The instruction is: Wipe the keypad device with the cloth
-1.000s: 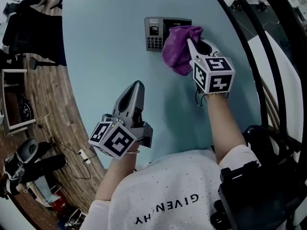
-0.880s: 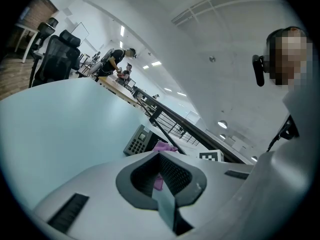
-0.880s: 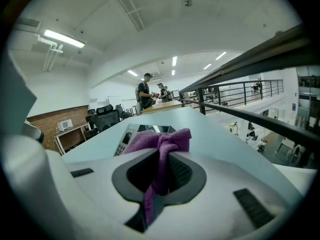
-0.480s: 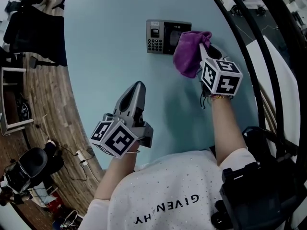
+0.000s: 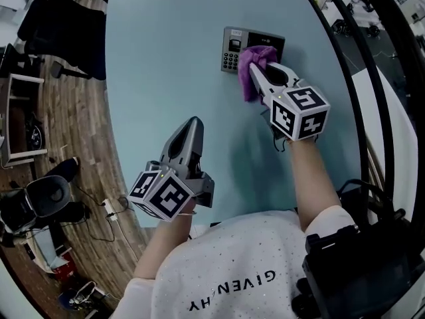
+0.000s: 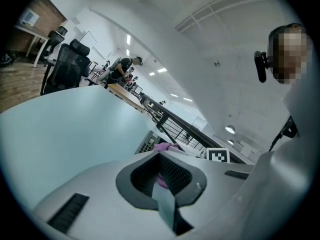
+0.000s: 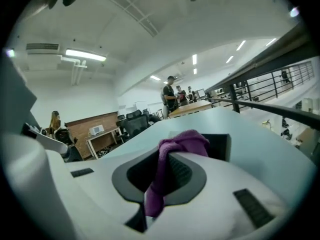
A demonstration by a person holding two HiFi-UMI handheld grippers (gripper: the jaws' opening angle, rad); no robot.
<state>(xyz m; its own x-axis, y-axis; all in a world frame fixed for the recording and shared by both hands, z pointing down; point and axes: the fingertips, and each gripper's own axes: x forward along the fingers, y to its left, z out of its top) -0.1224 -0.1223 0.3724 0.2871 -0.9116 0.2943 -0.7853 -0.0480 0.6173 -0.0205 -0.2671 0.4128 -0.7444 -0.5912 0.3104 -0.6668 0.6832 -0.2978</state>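
Nearest the person, the left claw (image 5: 192, 122) hovers over the pale blue table (image 5: 159, 65), its jaws pressed together on nothing. Farther off, the right claw (image 5: 255, 73) is clamped on a crumpled purple cloth (image 5: 252, 60). The cloth bunches just past its tips over the screen half of the grey keypad device (image 5: 232, 49), leaving the number keys bare.

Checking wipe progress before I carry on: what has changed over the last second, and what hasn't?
The right hand-held gripper, shut on the cloth, swept it rightward along the keypad device and then back left. The cloth now covers the screen part right beside the keys. Nothing was let go or newly grasped. The left hand-held gripper stayed shut and empty above the table. The device appears unmoved.
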